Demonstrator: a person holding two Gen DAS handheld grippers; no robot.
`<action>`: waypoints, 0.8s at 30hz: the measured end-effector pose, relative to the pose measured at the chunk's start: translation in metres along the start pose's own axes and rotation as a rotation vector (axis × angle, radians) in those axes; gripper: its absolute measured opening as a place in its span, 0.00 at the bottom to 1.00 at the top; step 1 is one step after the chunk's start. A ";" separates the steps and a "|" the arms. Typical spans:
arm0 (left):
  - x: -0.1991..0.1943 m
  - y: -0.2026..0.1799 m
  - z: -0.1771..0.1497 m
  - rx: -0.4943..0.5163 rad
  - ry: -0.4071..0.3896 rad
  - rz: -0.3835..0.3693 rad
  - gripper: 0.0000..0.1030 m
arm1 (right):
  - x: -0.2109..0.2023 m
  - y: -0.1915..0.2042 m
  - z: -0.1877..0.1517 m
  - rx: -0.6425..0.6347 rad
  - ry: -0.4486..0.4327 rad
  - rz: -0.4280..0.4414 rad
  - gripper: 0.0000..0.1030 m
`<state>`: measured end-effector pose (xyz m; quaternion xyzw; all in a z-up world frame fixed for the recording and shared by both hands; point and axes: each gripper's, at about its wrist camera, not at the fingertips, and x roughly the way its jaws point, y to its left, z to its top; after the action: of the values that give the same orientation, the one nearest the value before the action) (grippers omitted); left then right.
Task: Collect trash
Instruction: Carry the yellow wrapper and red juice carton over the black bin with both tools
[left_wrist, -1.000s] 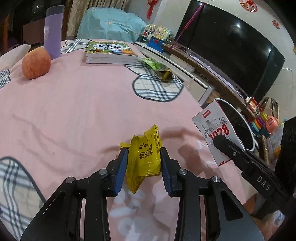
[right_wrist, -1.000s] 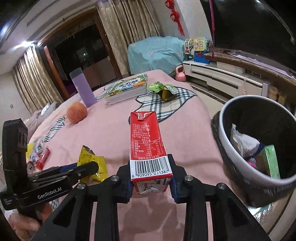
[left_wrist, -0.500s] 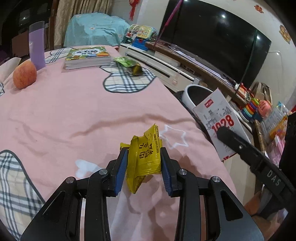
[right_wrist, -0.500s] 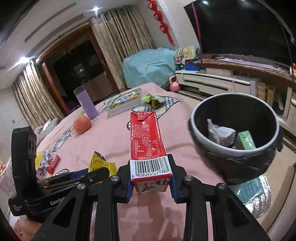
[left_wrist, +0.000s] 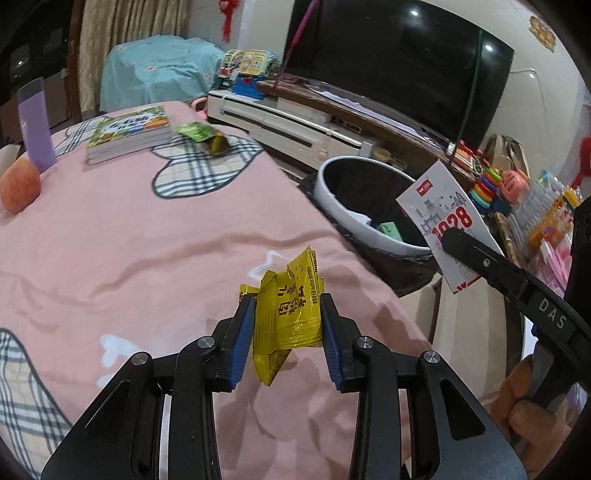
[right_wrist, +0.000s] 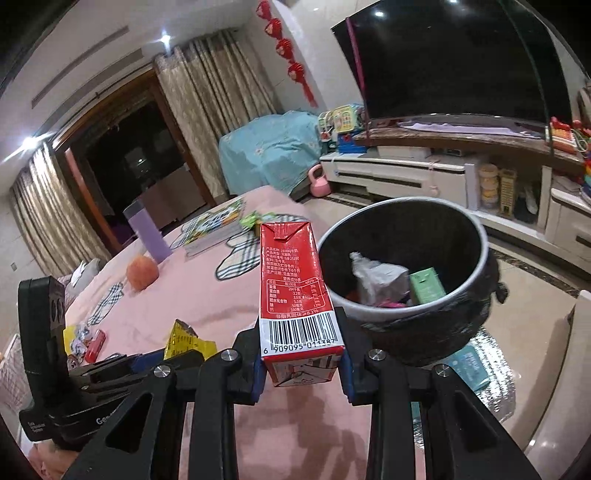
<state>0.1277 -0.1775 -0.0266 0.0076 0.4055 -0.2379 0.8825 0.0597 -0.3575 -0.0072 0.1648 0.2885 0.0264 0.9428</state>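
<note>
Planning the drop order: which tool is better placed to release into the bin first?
Right, probably. The right tool holds the red carton right beside the bin rim; the left tool, gripping the yellow wrapper, sits over the pink cloth, farther off.

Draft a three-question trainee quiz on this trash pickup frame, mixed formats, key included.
1. True or false: the left gripper is shut on the yellow wrapper.
2. What does the right gripper hold? A) apple B) red carton C) book
3. Fill in: the bin already holds trash, including a green ____.

Key: 1 true. 2 B, the red carton. 3 box.
</note>
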 end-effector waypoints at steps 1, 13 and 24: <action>0.001 -0.003 0.003 0.008 -0.001 -0.005 0.32 | -0.001 -0.003 0.002 0.002 -0.001 -0.006 0.31; 0.013 -0.037 0.036 0.070 -0.015 -0.066 0.32 | -0.002 -0.031 0.021 0.000 -0.016 -0.071 0.31; 0.026 -0.056 0.053 0.106 -0.009 -0.085 0.32 | 0.003 -0.053 0.029 0.005 -0.005 -0.102 0.31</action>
<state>0.1560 -0.2483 0.0001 0.0362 0.3883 -0.2964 0.8718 0.0756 -0.4158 -0.0035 0.1522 0.2945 -0.0230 0.9432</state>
